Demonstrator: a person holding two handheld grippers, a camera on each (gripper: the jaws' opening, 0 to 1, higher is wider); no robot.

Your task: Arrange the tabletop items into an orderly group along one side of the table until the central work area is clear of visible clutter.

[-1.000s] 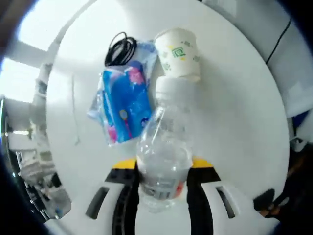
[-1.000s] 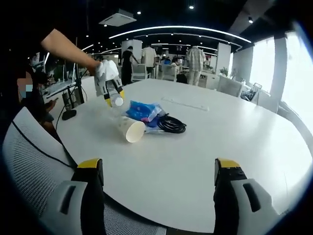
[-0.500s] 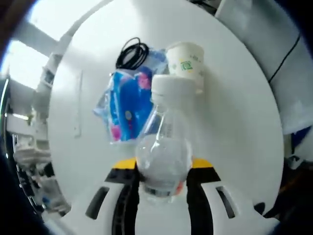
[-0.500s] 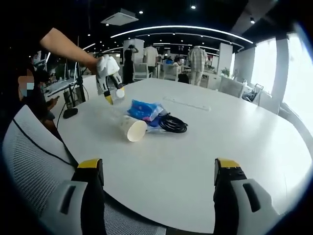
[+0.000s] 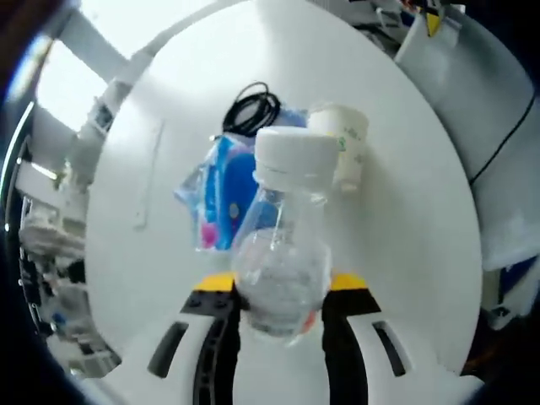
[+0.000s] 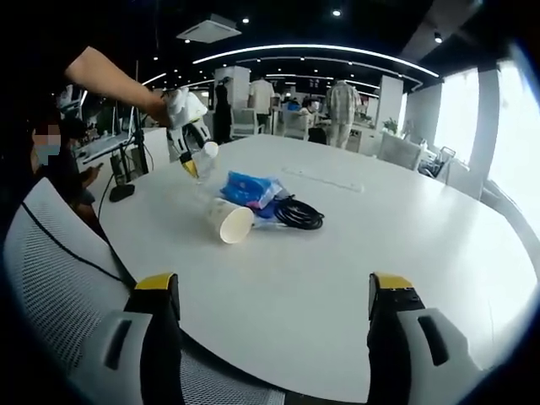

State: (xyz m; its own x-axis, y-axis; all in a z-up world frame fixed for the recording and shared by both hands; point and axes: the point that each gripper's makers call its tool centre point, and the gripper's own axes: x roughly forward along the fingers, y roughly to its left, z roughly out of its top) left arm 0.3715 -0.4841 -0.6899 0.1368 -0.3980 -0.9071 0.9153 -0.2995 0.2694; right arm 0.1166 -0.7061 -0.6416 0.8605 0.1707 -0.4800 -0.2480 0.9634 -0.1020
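- The round white tabletop (image 6: 354, 245) carries a small cluster of things near its middle; a white mesh chair back (image 6: 59, 261) sits at its near edge in the right gripper view.
- The left tool (image 5: 281, 305) is clamped on a clear plastic water bottle (image 5: 283, 253) with a white cap, held in the air above the tabletop. The bottle's lower body sits between the yellow-tipped jaws and its cap points away from the camera, toward the cluster below.
- In the right gripper view the same left tool (image 6: 191, 159) shows at the end of the person's arm (image 6: 110, 80), up and to the left of the cluster, with the bottle (image 6: 202, 157) in its grip and clear of the tabletop.
- The right tool (image 6: 270, 291) stands wide apart and holds nothing; its two yellow-tipped jaws rise near the close edge of the tabletop, well apart from the cluster.
- A blue plastic packet (image 5: 221, 192) with pink print lies flat in the cluster, partly behind the bottle in the left gripper view; it also shows in the right gripper view (image 6: 246, 189).
- A white paper cup (image 6: 229, 221) with a green mark lies on its side just beside the packet, its open mouth toward the right tool; seen from above (image 5: 344, 152) it touches the packet's edge.
- A coil of black cable (image 6: 297, 214) lies against the packet on the side away from the cup, also seen from above (image 5: 253, 108).
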